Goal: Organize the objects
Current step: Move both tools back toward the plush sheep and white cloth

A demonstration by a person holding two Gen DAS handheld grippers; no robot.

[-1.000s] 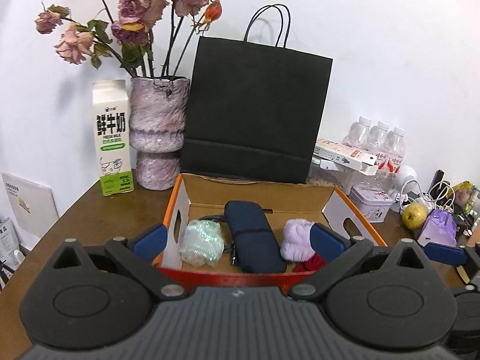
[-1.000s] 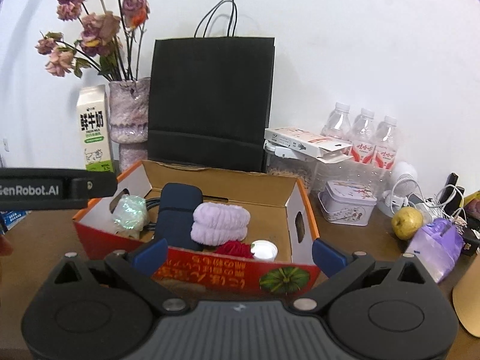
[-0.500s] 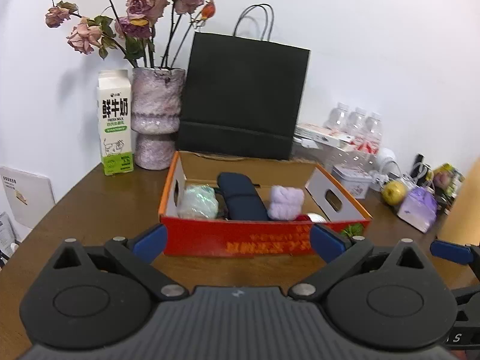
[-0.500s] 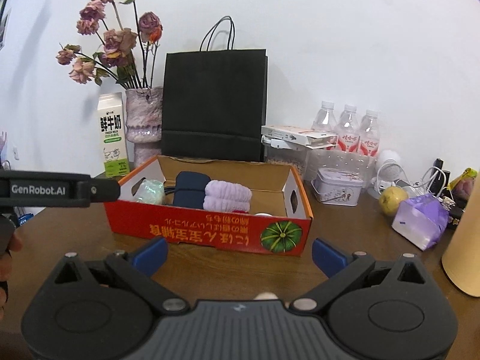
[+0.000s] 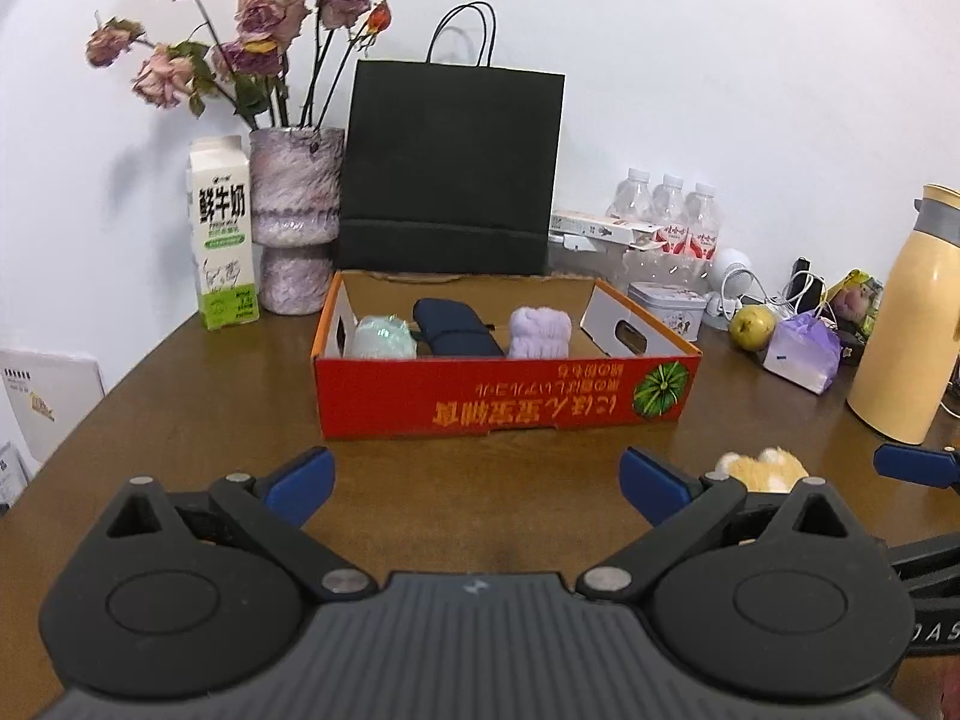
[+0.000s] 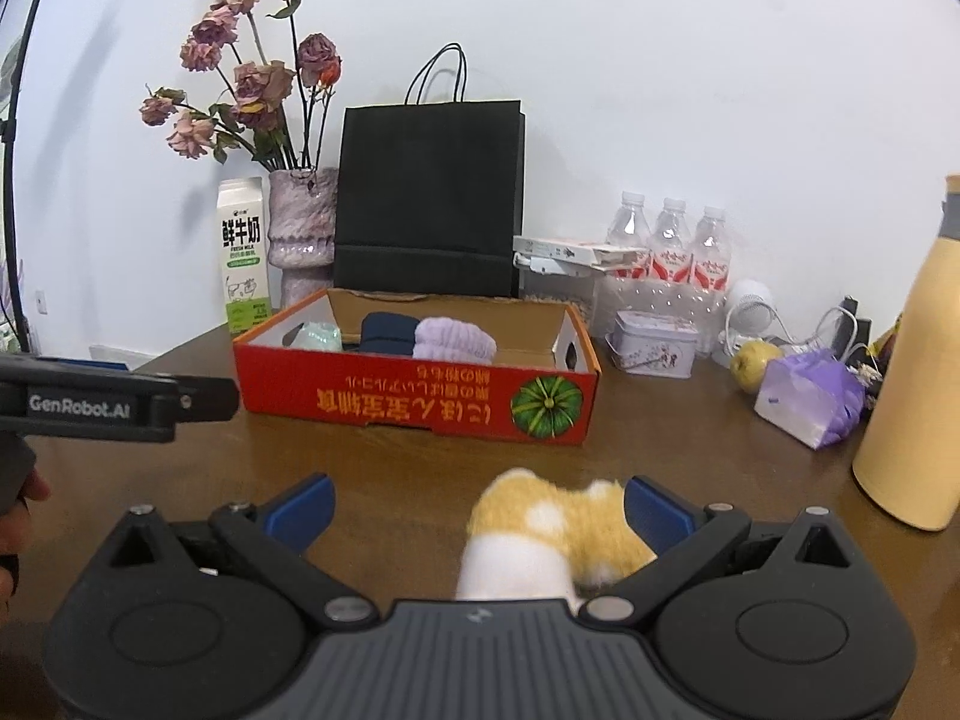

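A red cardboard box [image 5: 504, 399] [image 6: 420, 402] stands mid-table. It holds a pale green bundle [image 5: 384, 337], a navy pouch [image 5: 456, 327] and a lilac roll [image 5: 539, 333]. A yellow-and-white fuzzy sock [image 6: 543, 540] lies on the table between the fingers of my right gripper [image 6: 480, 510], which is open around it. The sock's top shows in the left wrist view [image 5: 759, 468]. My left gripper [image 5: 477, 477] is open and empty, in front of the box.
Behind the box stand a black paper bag [image 5: 450, 168], a vase of dried roses [image 5: 294, 228] and a milk carton [image 5: 223, 234]. At the right are water bottles [image 6: 672, 240], a tin [image 6: 654, 341], a pear [image 6: 753, 357], a purple packet [image 6: 807, 399] and a yellow flask [image 6: 918, 396].
Both grippers have pulled back from the box toward the table's near side. The sock has come into view between the right gripper's open fingers.
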